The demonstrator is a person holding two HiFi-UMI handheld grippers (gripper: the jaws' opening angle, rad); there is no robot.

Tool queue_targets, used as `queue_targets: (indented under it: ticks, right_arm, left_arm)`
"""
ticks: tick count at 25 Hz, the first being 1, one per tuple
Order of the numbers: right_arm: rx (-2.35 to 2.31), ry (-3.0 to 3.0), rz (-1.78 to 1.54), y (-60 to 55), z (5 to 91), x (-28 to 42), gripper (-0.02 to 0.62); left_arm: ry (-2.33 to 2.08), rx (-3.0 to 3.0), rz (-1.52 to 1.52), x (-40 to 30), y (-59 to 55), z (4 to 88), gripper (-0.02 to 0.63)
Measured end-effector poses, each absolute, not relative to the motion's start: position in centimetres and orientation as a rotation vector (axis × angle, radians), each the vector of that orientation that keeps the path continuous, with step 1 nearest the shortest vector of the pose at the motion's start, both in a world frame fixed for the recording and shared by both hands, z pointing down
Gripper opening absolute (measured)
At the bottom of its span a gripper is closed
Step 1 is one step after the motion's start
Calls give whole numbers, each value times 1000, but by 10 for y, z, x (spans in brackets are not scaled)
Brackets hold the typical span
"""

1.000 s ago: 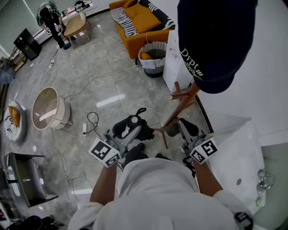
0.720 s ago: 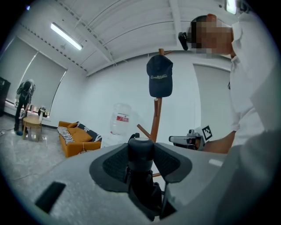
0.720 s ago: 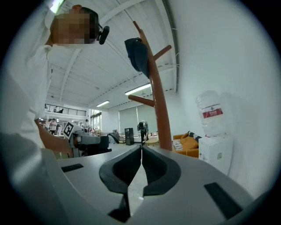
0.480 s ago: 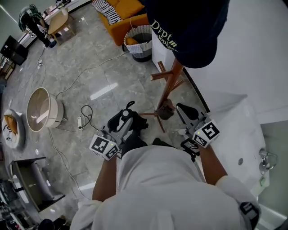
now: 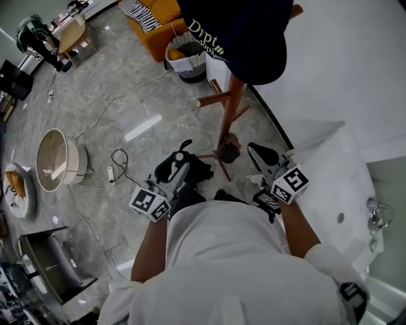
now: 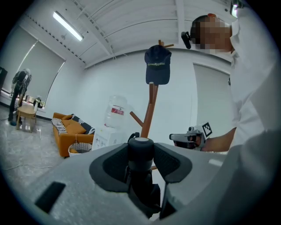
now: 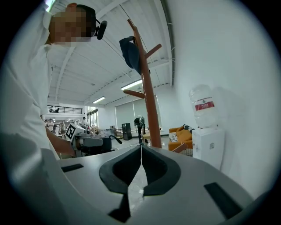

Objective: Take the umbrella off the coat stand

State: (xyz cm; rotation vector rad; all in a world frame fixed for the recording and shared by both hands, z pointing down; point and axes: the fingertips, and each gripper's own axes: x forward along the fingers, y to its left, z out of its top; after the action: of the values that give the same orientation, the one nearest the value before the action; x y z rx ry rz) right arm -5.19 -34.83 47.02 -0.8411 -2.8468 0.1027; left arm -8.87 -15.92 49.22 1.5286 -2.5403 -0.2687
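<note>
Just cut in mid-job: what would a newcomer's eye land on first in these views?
First, the dark navy baseball cap crowning the brown wooden coat stand, looming at the top of the head view. Next, the black folded umbrella clamped in the left gripper, clear of the stand, while the right gripper is shut on nothing.

A: Coat stand [image 5: 229,120]: reddish-brown wood, smooth, slight sheen. Cap [image 5: 235,32]: dark matt cloth.
B: Floor [image 5: 127,108]: grey marbled stone or tile, polished, glare patches. Umbrella [image 6: 140,149]?
A: Black. Butt end matt plastic; folds look like dull cloth.
B: Left gripper [image 6: 141,162], right gripper [image 7: 141,149]: grey plastic shells, fine grainy matt; black matt inner faces. Sofa [image 5: 158,13]: orange cloth.
</note>
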Motion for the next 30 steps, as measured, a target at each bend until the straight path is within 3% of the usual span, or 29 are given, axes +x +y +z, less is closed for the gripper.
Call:
queue_targets:
  ticks: [30]
  right_arm:
    - [-867, -2830, 163, -347, 491, -41, 15]
  left_arm:
    - [-2510, 1546, -298, -70, -171, 502, 187]
